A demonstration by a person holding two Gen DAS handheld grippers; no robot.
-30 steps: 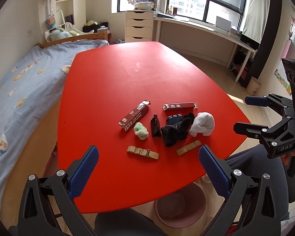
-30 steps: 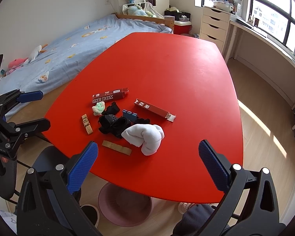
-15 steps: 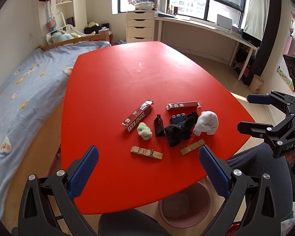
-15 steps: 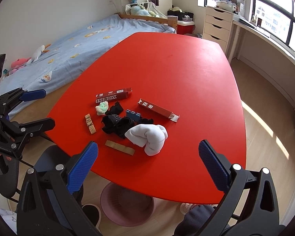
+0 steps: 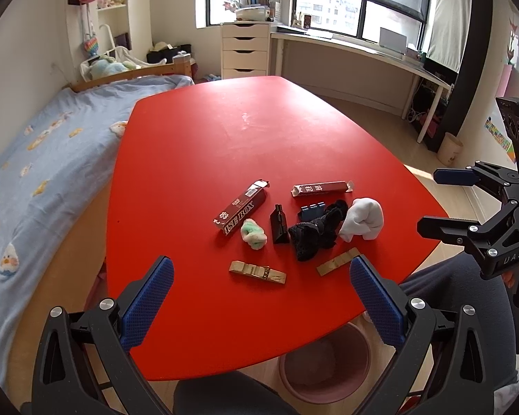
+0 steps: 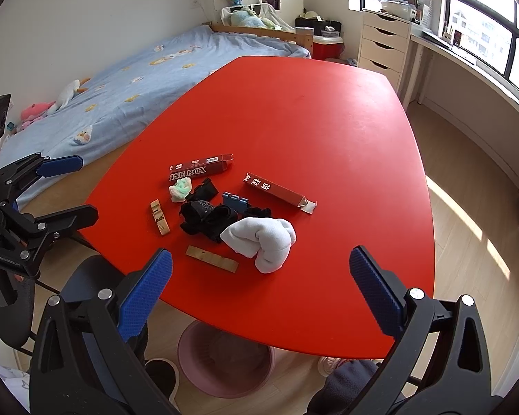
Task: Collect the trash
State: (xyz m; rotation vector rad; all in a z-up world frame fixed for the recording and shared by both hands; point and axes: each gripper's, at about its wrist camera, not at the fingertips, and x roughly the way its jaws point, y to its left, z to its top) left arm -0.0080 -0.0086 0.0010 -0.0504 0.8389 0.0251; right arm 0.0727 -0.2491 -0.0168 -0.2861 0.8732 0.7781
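Under the near edge of the glossy red table [image 5: 197, 159], a round pink plastic bin [image 6: 225, 363] on the floor. Above that edge, left gripper [image 5: 259, 297] and right gripper [image 6: 259, 288], both with jaws wide apart, empty. Near the same edge, clustered: two flat tan wooden strips [image 5: 257, 272], rolled white sock [image 6: 263, 238], crumpled black cloth [image 5: 315, 235], pale green wad [image 5: 253, 234]. Farther in, two long dark-red cardboard boxes [image 5: 242, 211].
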